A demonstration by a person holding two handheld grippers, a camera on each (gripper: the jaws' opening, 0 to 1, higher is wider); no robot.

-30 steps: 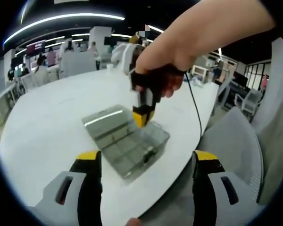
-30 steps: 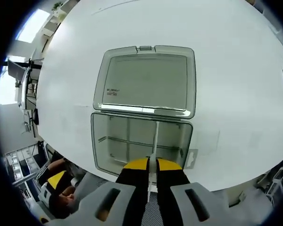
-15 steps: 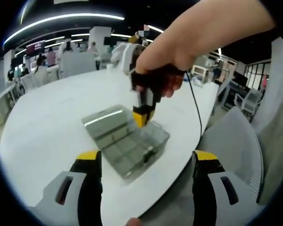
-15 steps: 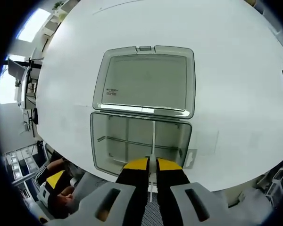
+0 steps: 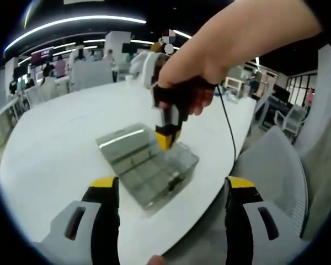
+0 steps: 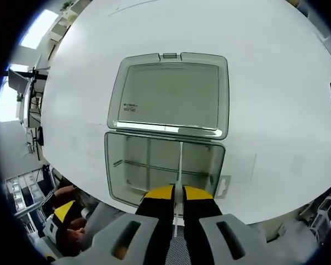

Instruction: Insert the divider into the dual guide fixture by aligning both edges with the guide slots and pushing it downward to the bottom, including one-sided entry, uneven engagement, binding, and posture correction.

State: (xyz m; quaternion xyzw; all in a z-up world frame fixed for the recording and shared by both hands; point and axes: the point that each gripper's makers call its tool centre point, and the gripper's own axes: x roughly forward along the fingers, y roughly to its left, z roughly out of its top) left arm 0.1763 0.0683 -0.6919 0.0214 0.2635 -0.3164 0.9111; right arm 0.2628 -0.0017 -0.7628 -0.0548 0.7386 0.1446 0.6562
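Note:
A clear grey plastic box [image 6: 164,172] lies on the white table [image 6: 265,72], its lid [image 6: 171,95] folded flat beyond it. My right gripper [image 6: 177,194] is shut on a thin white divider [image 6: 180,163] that stands on edge over the box's right half, crossing an inner partition. In the left gripper view the same box [image 5: 154,168] sits near the table's edge, and the right gripper [image 5: 166,137], held by a hand [image 5: 196,83], points down into it. My left gripper [image 5: 171,190] hangs open in front of the box, holding nothing.
The table edge [image 5: 209,204] runs close past the box, with a grey chair [image 5: 276,171] beside it. A black cable [image 5: 229,130] trails over the table. Other desks and people [image 5: 60,66] are far behind.
The right gripper's view has shifted very slightly; the divider stays in about the same place over the box. The left gripper has not moved.

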